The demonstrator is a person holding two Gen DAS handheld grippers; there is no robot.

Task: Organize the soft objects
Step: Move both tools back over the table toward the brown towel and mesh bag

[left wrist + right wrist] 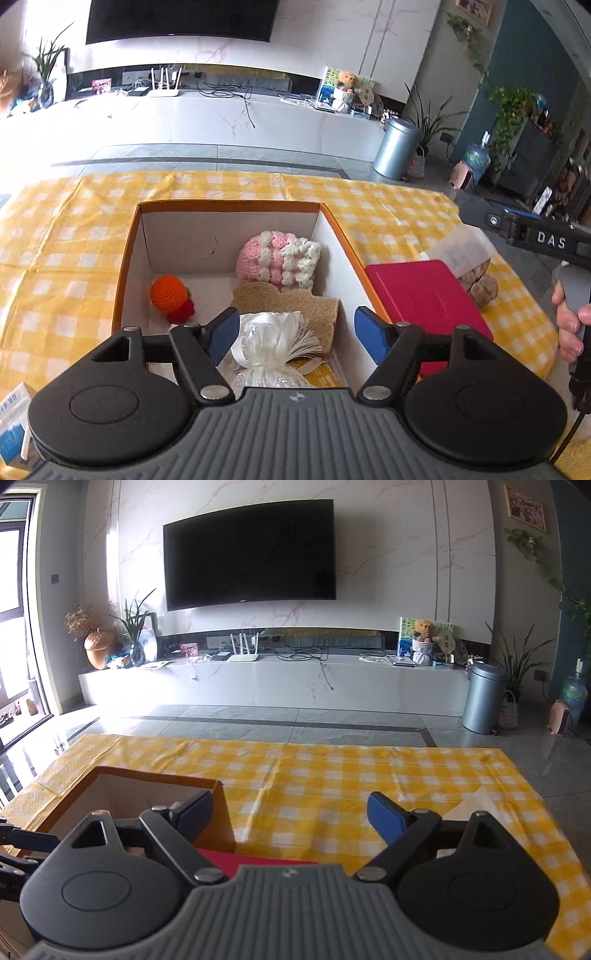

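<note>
Soft objects gathered in an orange-rimmed cardboard box with white inner walls (pixel 147 240), standing on a yellow-and-white checked tablecloth (pixel 55 240). Against the far wall of the box, a pink-and-white crocheted piece (pixel 280 258); at the left wall, an orange crocheted ball with a red knitted part (pixel 170 295); near the middle, a flat tan loofah pad (pixel 295 299); nearest the camera, a clear plastic bag with white ribbon (pixel 273 343), lying on the box floor. Left gripper (pixel 295 328) above the near end of the box, blue pads spread wide, one on either side of the bag, neither pressing on it. Just right of the box, a flat red rectangular lid or board (pixel 424 295); beyond that, a brownish lumpy object under clear plastic (pixel 476 280), nature unclear. Right gripper (pixel 291 818) to the right of the box, pads likewise well apart, only tablecloth (pixel 332 775) between them; box corner (pixel 218 812) behind its left pad. Hand (pixel 572 321) on the right gripper's handle, seen at the right edge of the left wrist view.
</note>
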